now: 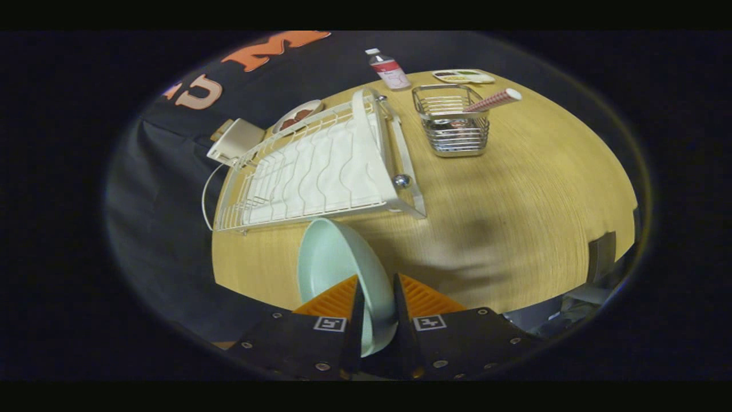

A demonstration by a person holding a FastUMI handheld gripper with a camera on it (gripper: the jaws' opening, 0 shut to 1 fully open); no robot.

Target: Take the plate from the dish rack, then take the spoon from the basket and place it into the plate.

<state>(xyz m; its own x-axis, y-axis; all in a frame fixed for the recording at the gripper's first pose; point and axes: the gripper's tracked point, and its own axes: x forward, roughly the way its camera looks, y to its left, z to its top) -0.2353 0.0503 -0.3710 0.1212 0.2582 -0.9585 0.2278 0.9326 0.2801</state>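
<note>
Two fingers of the gripper (374, 312) are closed down to a narrow gap on the rim of a pale mint-green round plate (334, 263), which stands on edge between them and leans off to their left, clear of the table. It looks like glazed ceramic or hard melamine: stiff, smooth, likely slippery and chippable, so the rim pinch seems the sensible hold, kept firm against swinging.

Beyond the fingers and to their left sits the white wire dish rack (311, 169) with its white drip tray, no dishes left in it; behind it are a cream boxy appliance (234, 140) and a small dish with something reddish in it (297, 116). Farther ahead stands a clear bottle with a red label (389, 68). Ahead and slightly right is the chrome wire basket (454, 117), the red-and-white patterned spoon handle (493, 99) poking out over its rim; light and rigid, I'd judge, best taken by that handle. A flat white tray with coloured patches (463, 75) lies beyond.

The light wood-grain tabletop (526, 194) is flat, with open space right of the fingers for the plate.
</note>
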